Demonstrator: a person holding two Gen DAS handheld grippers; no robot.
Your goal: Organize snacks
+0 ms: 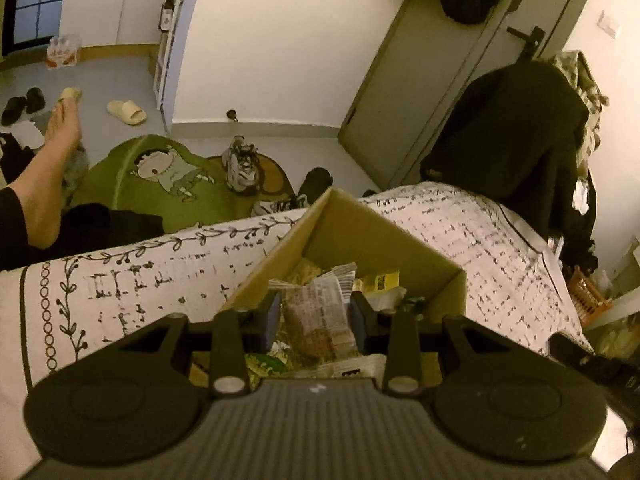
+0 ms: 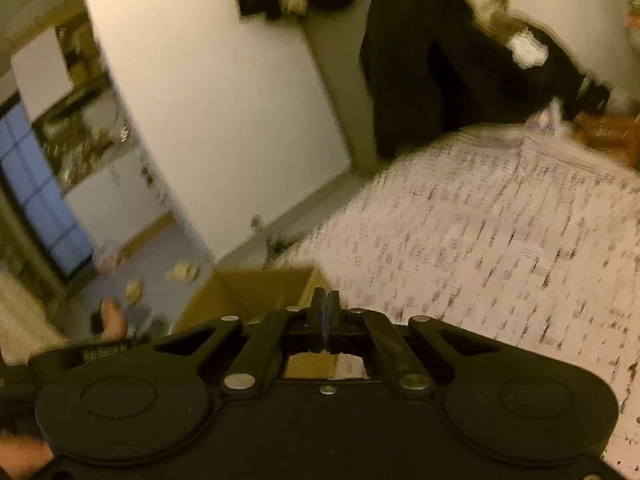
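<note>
the left gripper (image 1: pixel 316 316) holds a clear-wrapped brown snack pack (image 1: pixel 320 320) between its blue pads (image 1: pixel 273 314), the jaws closed partway onto the sides of the pack. the pack hangs over the open cardboard box (image 1: pixel 376 240), just above the loose snacks inside; a yellow packet (image 1: pixel 382 280) lies at the far right of the box. the box stands on the patterned bedspread (image 1: pixel 152 280), near its left edge.

the right gripper (image 2: pixel 326 312) is fully closed with nothing between its fingers. it points over the near right side of the same box (image 2: pixel 256 284).

we judge the pack to be light and soft, with a slippery film wrapper and contents that may crumble. grip it across the middle of its body, with gentle pressure only. avoid the crimped end seams, which could slide out.

beyond the bed, on the floor, lie a green rug (image 1: pixel 132 184) and a sneaker (image 1: pixel 240 164).
</note>
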